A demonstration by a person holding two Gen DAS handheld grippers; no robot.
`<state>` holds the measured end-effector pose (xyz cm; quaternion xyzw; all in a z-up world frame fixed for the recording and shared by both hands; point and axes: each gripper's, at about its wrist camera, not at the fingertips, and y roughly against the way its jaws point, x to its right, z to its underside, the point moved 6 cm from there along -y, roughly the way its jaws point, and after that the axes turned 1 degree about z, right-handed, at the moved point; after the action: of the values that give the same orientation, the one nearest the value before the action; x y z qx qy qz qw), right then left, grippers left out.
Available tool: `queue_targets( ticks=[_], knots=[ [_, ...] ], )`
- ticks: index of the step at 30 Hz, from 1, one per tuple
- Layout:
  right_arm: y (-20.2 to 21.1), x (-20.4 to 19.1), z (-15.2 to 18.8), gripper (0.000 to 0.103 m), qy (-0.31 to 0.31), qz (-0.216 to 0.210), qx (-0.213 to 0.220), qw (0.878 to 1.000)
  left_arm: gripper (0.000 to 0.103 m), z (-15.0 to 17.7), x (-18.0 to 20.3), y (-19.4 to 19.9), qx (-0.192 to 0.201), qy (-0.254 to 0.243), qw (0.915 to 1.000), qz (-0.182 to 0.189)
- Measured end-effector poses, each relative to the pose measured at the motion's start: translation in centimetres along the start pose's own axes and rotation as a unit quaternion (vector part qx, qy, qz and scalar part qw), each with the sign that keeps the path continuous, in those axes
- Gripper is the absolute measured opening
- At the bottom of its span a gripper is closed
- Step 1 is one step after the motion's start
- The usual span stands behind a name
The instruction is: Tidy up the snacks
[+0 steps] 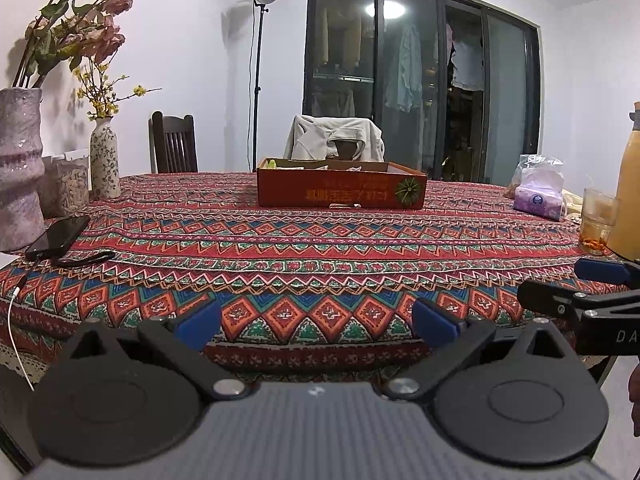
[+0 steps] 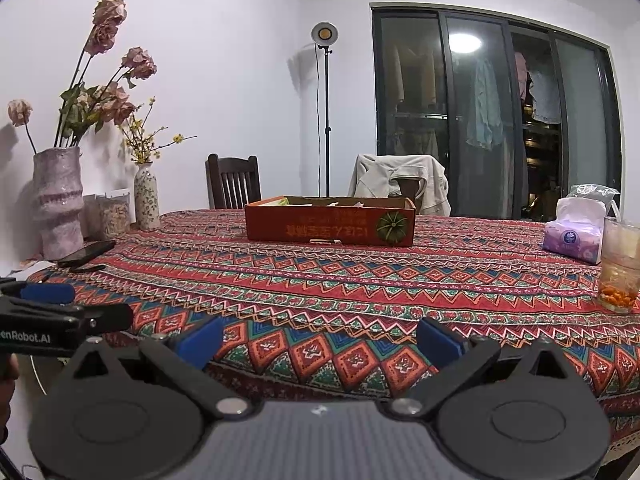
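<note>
A shallow red cardboard box (image 1: 340, 190) holding snack packets sits at the far middle of the patterned tablecloth (image 1: 304, 248); it also shows in the right wrist view (image 2: 330, 224). My left gripper (image 1: 318, 322) is open and empty, low over the table's near edge. My right gripper (image 2: 320, 344) is open and empty at the near edge too, beside the left one. The right gripper's fingers (image 1: 560, 300) show at the right of the left wrist view. The left gripper's fingers (image 2: 68, 312) show at the left of the right wrist view.
Left side: a large pink vase (image 2: 58, 204), a small floral vase (image 2: 147, 200), jars (image 2: 114, 216), a black phone (image 1: 58, 236) with cable. Right side: a tissue pack (image 2: 576, 236), a glass of tea (image 2: 620, 268), a yellow bottle (image 1: 630, 184). Chairs (image 2: 234, 182) stand beyond.
</note>
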<state>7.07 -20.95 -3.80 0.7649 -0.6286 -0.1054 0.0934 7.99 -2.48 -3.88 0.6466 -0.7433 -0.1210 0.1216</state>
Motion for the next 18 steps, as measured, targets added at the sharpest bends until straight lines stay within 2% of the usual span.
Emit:
queue_targets(
  ticks=[18],
  knots=[
    [0.32, 0.08, 0.15, 0.103, -0.002, 0.002, 0.004, 1.0, 0.103, -0.09, 0.2, 0.12, 0.001, -0.002, 1.0, 0.003]
  ],
)
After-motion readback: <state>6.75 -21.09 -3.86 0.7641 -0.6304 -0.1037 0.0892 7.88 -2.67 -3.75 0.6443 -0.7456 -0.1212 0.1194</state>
